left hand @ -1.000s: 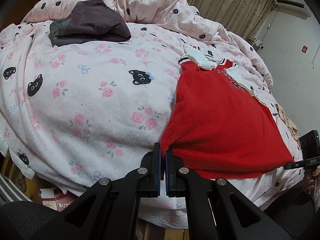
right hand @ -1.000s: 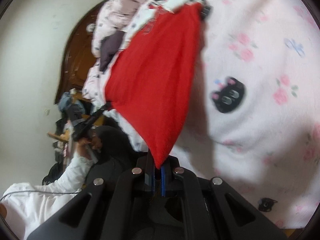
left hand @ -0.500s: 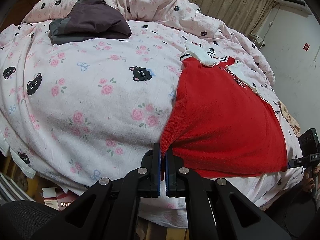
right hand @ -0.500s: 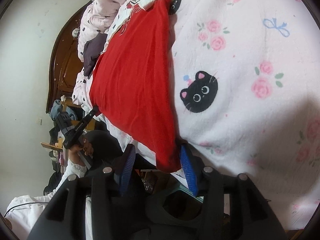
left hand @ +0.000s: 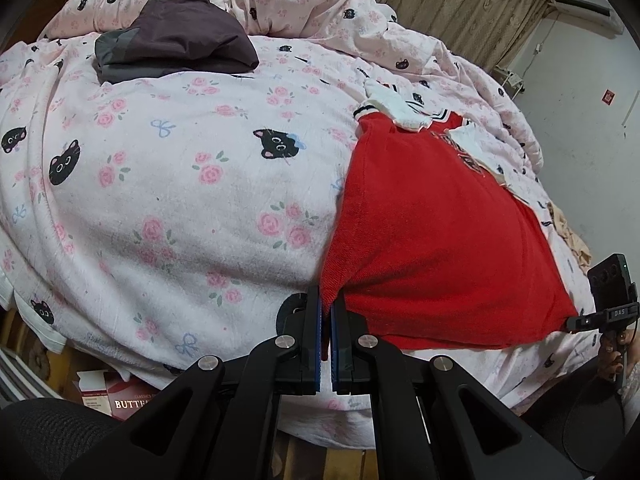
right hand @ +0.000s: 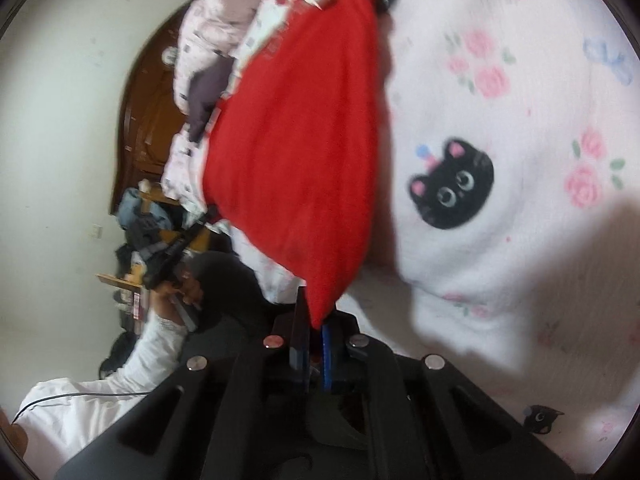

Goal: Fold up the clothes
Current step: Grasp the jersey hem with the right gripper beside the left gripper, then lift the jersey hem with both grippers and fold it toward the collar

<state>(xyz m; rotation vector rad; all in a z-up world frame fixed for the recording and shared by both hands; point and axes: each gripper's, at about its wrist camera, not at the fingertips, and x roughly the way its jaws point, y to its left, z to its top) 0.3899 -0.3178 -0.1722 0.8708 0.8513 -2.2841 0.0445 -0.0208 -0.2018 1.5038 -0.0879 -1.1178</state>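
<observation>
Left view alone shows folded dark clothing (left hand: 172, 36) on bed (left hand: 180, 184), right view a white sleeve (right hand: 132, 368), red shirt (left hand: 436, 240) spread flat, left tool (left hand: 326, 312) and right tool (right hand: 316, 330) each pinching a hem corner

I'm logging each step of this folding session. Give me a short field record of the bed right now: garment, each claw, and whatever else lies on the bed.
garment: red shirt, spread flat on the bedspread, white collar at the far end
left claw: shut on the shirt's near left corner
right claw: shut on the shirt's other near corner
other clothing: dark folded garment at the far left of the bed
view quality: right wrist view blurred
</observation>
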